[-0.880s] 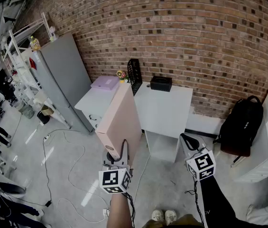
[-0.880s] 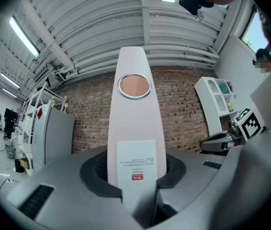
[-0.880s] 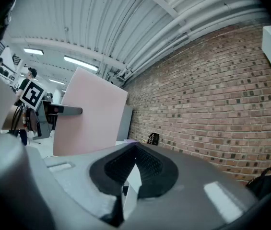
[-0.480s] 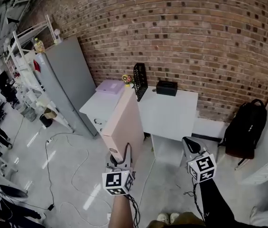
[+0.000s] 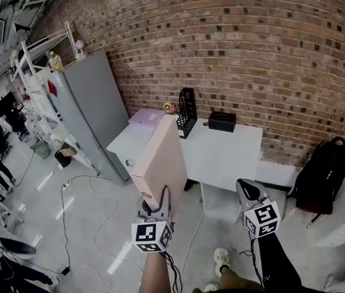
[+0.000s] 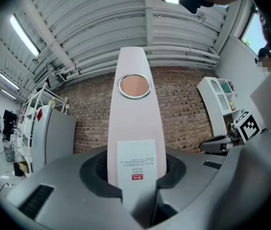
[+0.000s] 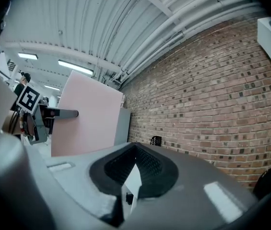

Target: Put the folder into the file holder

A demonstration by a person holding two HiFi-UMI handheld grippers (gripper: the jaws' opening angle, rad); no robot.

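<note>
My left gripper point(image 5: 154, 204) is clamped on the lower spine of the pink folder point(image 5: 159, 162), jaws partway apart with the spine filling the gap. The folder stands upright in the air over the floor, in front of the white table point(image 5: 228, 155) and well apart from it. From my head it covers the gap between that table and the low white cabinet point(image 5: 127, 144) to its left.

The black mesh file holder point(image 5: 187, 112) stands at the table's back left corner, against the brick wall point(image 5: 251, 47). A small flower ornament point(image 5: 171, 108) sits just beside it on the left, and a black box point(image 5: 222, 121) sits near it on the right. A purple item point(image 5: 148, 116) lies on the cabinet, next to a tall grey locker point(image 5: 91, 112).

My right gripper point(image 5: 247, 191) hangs beside the folder, jaws together on nothing. A black backpack point(image 5: 328, 177) leans at the wall on the right, and cables point(image 5: 93, 218) trail over the floor.
</note>
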